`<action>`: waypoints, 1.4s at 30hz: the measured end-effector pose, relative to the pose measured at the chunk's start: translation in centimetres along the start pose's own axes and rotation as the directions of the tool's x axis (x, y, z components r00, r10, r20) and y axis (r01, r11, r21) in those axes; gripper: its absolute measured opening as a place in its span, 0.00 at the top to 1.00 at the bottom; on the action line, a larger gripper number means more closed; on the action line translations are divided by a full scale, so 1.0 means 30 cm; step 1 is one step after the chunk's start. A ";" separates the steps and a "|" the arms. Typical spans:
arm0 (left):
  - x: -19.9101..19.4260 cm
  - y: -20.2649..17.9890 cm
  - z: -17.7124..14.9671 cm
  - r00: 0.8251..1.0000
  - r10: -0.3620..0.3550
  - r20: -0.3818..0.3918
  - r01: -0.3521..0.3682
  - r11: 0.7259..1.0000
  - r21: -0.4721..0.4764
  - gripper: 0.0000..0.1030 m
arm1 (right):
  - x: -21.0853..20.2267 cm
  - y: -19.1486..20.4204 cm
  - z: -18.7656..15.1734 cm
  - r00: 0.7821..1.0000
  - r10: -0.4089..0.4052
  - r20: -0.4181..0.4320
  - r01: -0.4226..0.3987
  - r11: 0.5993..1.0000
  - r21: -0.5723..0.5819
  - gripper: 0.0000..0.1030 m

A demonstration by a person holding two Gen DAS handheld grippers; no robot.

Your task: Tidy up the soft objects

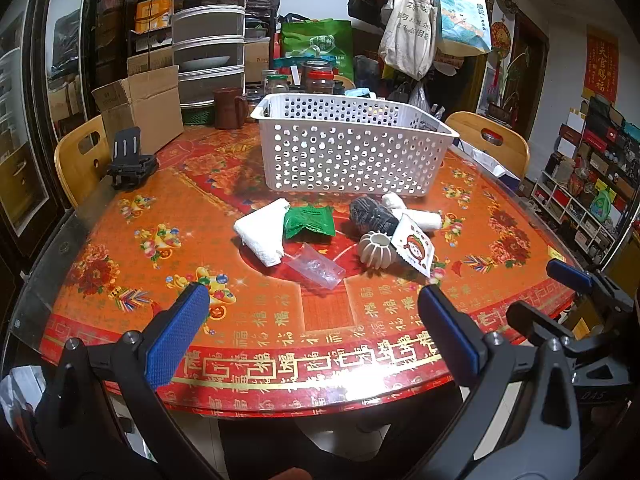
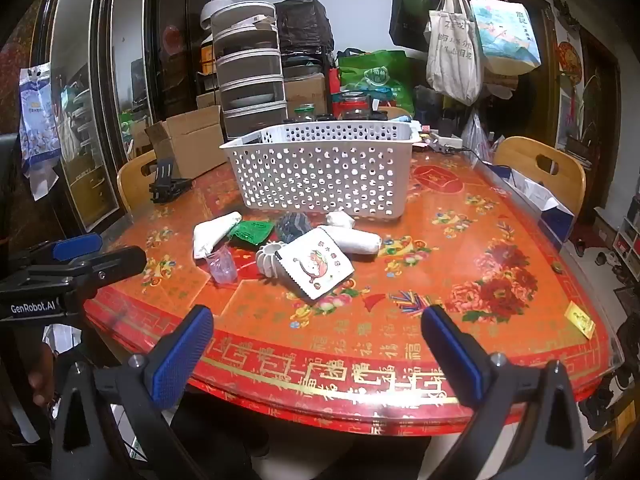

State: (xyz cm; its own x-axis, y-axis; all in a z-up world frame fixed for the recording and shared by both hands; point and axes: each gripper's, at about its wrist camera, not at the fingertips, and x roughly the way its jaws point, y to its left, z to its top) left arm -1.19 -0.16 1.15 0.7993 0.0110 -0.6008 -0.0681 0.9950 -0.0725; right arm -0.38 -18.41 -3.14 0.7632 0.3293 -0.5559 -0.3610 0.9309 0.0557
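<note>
A white perforated basket stands on the red-orange table. In front of it lie a folded white cloth, a green packet, a dark knitted bundle, white rolled cloths, a ribbed white object, a cartoon snack packet and a clear plastic bag. My left gripper is open and empty near the table's front edge. My right gripper is open and empty, to its right.
A black phone stand sits at the left. A cardboard box, brown mug, jars and stacked drawers crowd the back. Wooden chairs flank the table. A yellow card lies near the right edge.
</note>
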 end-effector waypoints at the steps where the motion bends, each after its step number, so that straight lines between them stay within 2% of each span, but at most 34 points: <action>1: 0.000 0.000 0.000 1.000 0.000 0.000 0.000 1.000 0.000 0.00 | -0.001 0.000 0.000 1.000 0.000 0.000 0.000 1.000 0.000 0.00; 30: 0.003 0.000 -0.007 1.000 0.001 -0.005 -0.001 1.000 -0.001 0.00 | 0.004 0.001 -0.001 1.000 0.002 -0.007 -0.002 1.000 0.001 0.00; 38: 0.037 -0.001 -0.032 1.000 -0.005 0.009 0.005 1.000 -0.002 0.00 | 0.038 0.006 -0.004 1.000 0.009 -0.025 -0.009 1.000 0.002 0.00; 42: 0.095 0.020 -0.032 1.000 0.012 0.007 -0.012 1.000 -0.004 0.00 | 0.093 -0.001 -0.011 0.999 0.017 -0.044 -0.017 1.000 0.005 0.00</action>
State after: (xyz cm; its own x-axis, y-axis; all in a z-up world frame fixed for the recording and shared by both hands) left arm 0.47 0.38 -1.37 0.8023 0.0234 -0.5964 -0.0799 0.9945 -0.0684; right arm 1.58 -17.57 -4.95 0.7324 0.3381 -0.5910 -0.3713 0.9259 0.0696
